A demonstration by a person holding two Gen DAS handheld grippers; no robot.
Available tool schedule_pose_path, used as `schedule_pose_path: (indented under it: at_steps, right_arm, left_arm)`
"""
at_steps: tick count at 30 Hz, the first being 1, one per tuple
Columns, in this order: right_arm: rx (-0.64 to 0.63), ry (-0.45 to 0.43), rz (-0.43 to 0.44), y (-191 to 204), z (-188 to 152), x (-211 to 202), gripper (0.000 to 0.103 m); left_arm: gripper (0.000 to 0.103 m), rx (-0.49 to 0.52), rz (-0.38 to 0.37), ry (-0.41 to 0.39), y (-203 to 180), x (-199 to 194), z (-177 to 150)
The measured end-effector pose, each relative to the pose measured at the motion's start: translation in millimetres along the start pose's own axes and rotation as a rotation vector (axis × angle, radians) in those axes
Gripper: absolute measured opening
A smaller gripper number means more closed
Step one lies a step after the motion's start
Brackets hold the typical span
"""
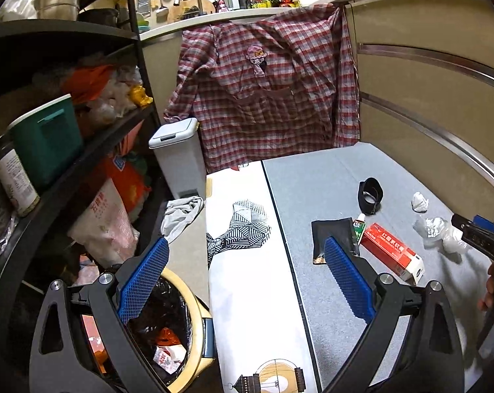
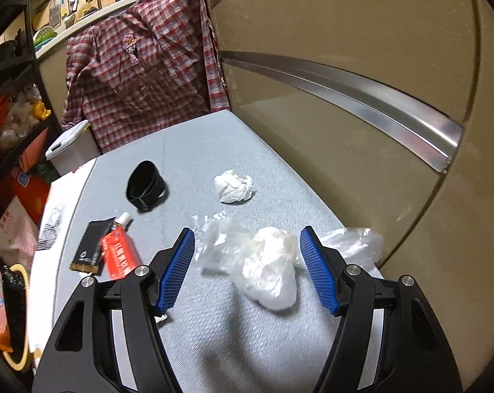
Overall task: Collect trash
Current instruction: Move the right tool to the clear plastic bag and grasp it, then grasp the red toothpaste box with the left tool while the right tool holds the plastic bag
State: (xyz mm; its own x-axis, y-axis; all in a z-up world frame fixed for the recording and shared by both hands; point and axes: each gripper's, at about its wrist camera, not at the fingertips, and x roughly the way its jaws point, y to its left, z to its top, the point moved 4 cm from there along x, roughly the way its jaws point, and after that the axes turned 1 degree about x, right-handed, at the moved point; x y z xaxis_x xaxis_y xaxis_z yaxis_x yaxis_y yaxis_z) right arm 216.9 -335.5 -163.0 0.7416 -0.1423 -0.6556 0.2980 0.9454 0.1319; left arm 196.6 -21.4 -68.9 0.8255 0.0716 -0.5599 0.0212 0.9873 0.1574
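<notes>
Lying on the grey table (image 2: 279, 150) are several pieces of trash. A crumpled white wad (image 2: 273, 262) wrapped in clear plastic film (image 2: 361, 242) is seen between the blue pads (image 2: 178, 265) of the right gripper (image 2: 247, 268); the jaws are spread wide and neither pad is seen pressing on it. Whether the pads touch the film at its right edge cannot be told. A second tissue ball (image 2: 233, 185) is noted farther back, apart from the first. A black band (image 2: 145, 185) curled into a ring is set to the left of it. Nearer the left edge, a black packet (image 2: 89, 245) and a red tube box (image 2: 119, 255) are found side by side, touching, with a white tube cap (image 2: 124, 218) at the box's far end.

From the left wrist view, the left gripper (image 1: 247, 275) is recorded as released, jaws wide, with nothing between its pads. It is held above the gap between the table and a round bin (image 1: 194, 321) on the floor. The bin is lined with a black bag and already holds some wrappers. A white patterned board (image 1: 243, 229) is laid along the table's left side. A plaid shirt (image 1: 266, 85) is hung from the counter behind, and a grey lidded bin (image 1: 178, 157) is stood below it, beside a black shelf (image 1: 66, 177).
</notes>
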Motion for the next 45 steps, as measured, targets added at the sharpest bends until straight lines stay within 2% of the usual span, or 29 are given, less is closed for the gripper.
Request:
schedule_pose_path:
  at_steps: [8, 10, 12, 15, 25, 29, 33, 40, 45]
  right_arm:
    - [0.027, 0.037, -0.044, -14.1, -5.5, 29.7, 0.063]
    - [0.010, 0.053, -0.043, -13.0, -8.5, 32.7, 0.045]
    - [-0.021, 0.043, -0.066, -10.7, -8.9, 30.6, 0.033]
    - [-0.008, 0.043, -0.060, -12.6, -7.2, 25.6, 0.029]
    - [0.053, -0.058, -0.045, -21.7, 22.2, -20.0, 0.028]
    - [0.049, -0.072, -0.040, -19.5, 33.2, -40.1, 0.028]
    - [0.071, -0.085, -0.038, -24.9, 47.8, -54.9, 0.028]
    - [0.099, -0.148, -0.052, -41.0, 63.1, -72.3, 0.028]
    - [0.145, -0.103, -0.041, -52.1, 62.7, -63.9, 0.028]
  left_arm:
    - [0.093, -0.001, 0.000, 0.012, 1.0, 3.8, 0.0]
    - [0.093, 0.004, 0.002, 0.009, 1.3, 4.3, 0.1]
    - [0.093, 0.006, 0.005, 0.005, 0.9, 4.5, 0.0]
    - [0.093, 0.005, 0.004, 0.003, -0.2, 4.8, -0.1]
    - [0.093, 0.018, -0.007, -0.040, -14.0, 0.5, -2.8]
    - [0.093, -0.002, -0.054, -0.039, -34.5, 0.2, -7.0]
    - [0.093, 0.019, -0.093, -0.026, -76.3, 4.1, -11.1]
    - [0.093, -0.076, -0.165, 0.010, -144.9, 36.0, -24.7]
    - [0.093, -0.096, -0.174, 0.063, -180.4, 62.7, -33.2]
